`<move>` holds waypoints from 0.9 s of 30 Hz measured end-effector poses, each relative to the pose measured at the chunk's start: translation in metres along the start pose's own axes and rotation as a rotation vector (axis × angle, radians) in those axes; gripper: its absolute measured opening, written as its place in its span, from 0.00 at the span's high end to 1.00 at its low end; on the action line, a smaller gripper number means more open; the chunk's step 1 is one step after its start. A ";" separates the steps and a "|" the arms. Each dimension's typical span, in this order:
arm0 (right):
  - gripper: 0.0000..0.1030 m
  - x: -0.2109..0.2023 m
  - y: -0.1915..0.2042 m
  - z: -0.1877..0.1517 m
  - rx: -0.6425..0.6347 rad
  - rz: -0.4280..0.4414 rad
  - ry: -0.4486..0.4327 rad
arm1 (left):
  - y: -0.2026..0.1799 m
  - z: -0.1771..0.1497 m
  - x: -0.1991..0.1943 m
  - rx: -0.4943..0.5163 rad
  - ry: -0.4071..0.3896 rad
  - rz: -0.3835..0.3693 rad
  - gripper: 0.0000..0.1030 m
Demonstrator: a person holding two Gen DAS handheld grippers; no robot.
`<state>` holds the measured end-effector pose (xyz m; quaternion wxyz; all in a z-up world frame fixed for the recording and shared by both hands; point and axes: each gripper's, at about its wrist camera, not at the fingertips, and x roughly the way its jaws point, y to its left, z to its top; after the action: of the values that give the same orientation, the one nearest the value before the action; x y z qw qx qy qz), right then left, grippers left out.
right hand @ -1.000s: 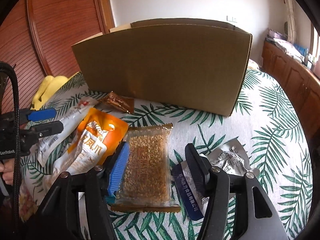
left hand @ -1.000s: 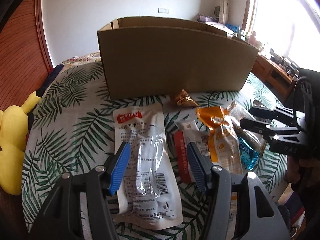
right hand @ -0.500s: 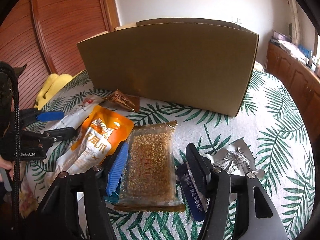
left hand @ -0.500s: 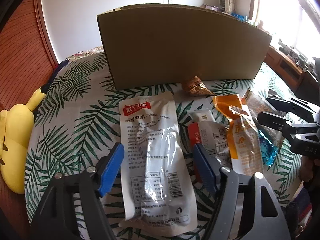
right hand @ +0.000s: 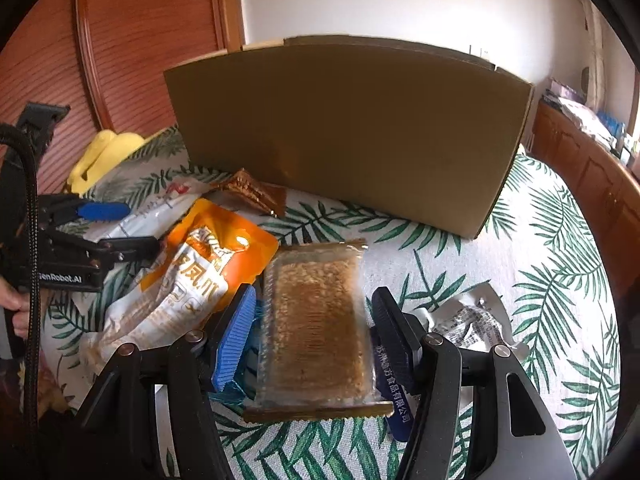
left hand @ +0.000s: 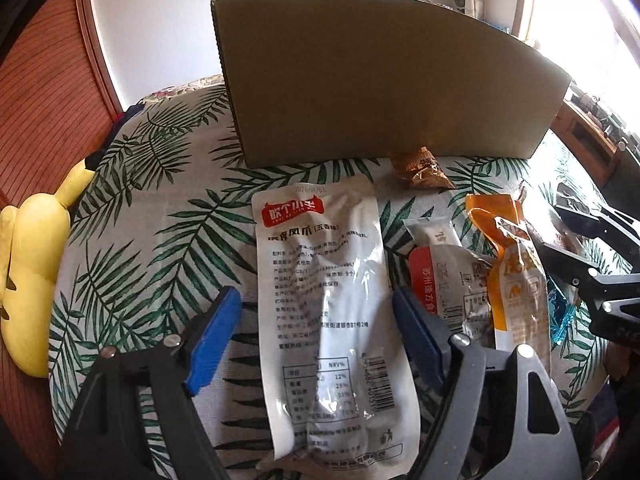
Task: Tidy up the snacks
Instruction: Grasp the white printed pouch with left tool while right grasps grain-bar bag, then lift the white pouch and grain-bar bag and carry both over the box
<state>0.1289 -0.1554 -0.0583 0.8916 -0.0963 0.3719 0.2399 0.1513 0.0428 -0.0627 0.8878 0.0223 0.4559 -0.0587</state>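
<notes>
A long white pouch (left hand: 316, 240) with a red label lies on the leaf-print cover. My left gripper (left hand: 316, 294) straddles its middle; its jaws are opening and the blue pads stand clear of the pouch edges. A clear pack of golden grain bar (right hand: 316, 320) lies between the fingers of my right gripper (right hand: 315, 294), which is open with no pad visibly pressing it. An orange pouch (right hand: 208, 264) lies left of that pack. A tall brown cardboard box (left hand: 380, 80) stands behind the snacks, its inside hidden.
A small brown packet (left hand: 420, 168) lies at the box's foot. A red and white packet (left hand: 444, 280) sits between the white and orange pouches. A silver and blue packet (right hand: 468, 320) lies by my right finger. A yellow plush toy (left hand: 32, 280) lies at the left edge.
My left gripper's jaws have spread wider and it has come closer to the white pouch and the box. My right gripper has stayed over the grain bar pack.
</notes>
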 end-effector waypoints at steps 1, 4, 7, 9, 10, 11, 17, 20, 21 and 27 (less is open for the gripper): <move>0.40 0.001 0.001 0.000 -0.004 -0.001 0.002 | 0.000 0.000 0.000 0.001 0.002 -0.001 0.28; 0.40 0.004 0.001 0.000 -0.002 0.001 0.013 | -0.004 0.000 -0.002 0.018 0.011 -0.008 0.36; 0.40 0.007 -0.001 0.001 0.006 0.007 0.026 | -0.004 0.000 -0.003 0.027 0.019 -0.019 0.38; 0.40 0.007 0.000 0.001 0.004 0.003 0.030 | -0.003 0.001 -0.004 0.035 0.022 -0.025 0.44; 0.40 0.008 0.001 0.001 0.000 -0.001 0.031 | -0.003 0.001 -0.005 0.036 0.022 -0.025 0.47; 0.40 0.009 0.001 0.002 -0.004 -0.004 0.031 | -0.003 0.001 -0.006 0.037 0.023 -0.026 0.50; 0.40 0.010 0.001 0.001 -0.003 -0.002 0.035 | 0.001 -0.004 -0.010 0.041 0.014 -0.029 0.55; 0.40 0.010 0.002 0.001 -0.004 -0.003 0.035 | 0.004 -0.008 -0.015 0.025 -0.004 -0.042 0.55; 0.40 0.010 0.002 0.001 -0.005 -0.003 0.035 | 0.004 -0.008 -0.018 0.022 -0.017 -0.044 0.54; 0.47 0.012 0.003 0.001 -0.011 -0.002 0.041 | 0.006 -0.006 -0.037 0.008 -0.071 -0.057 0.54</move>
<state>0.1353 -0.1481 -0.0661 0.8834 -0.1065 0.3888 0.2388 0.1258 0.0520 -0.0361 0.9013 0.0109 0.4243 -0.0864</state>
